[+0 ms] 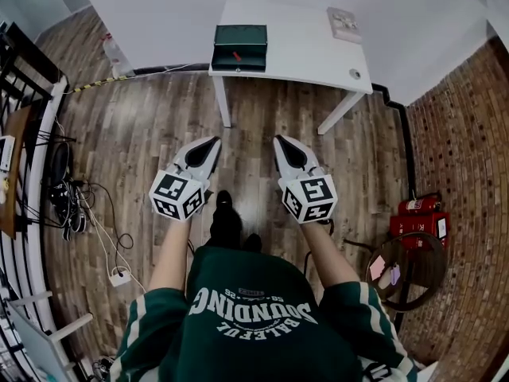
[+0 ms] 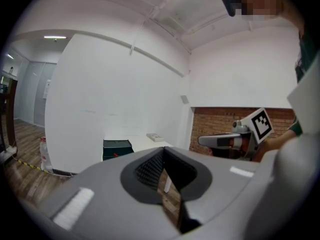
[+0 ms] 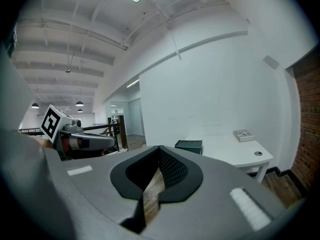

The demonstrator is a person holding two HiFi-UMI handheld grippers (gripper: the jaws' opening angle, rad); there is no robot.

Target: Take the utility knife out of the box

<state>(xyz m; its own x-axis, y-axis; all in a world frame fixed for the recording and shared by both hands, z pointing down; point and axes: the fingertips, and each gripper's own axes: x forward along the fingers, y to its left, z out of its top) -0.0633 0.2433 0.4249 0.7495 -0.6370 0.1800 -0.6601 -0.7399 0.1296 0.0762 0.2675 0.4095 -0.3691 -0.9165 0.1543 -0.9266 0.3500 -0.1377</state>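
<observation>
We stand back from the white rectangular table [image 1: 310,54], on the brown wood-plank floor [image 1: 262,126]. We hold the left gripper [image 1: 213,142] and the right gripper [image 1: 280,140] side by side in front of our body, both pointing toward the table and well apart from it. Each gripper's jaws are pressed together at the tips, with nothing between them. The dark green rectangular box [image 1: 240,44] sits open at the table's near left edge. The small red utility knife [image 1: 236,56] lies inside it, untouched.
</observation>
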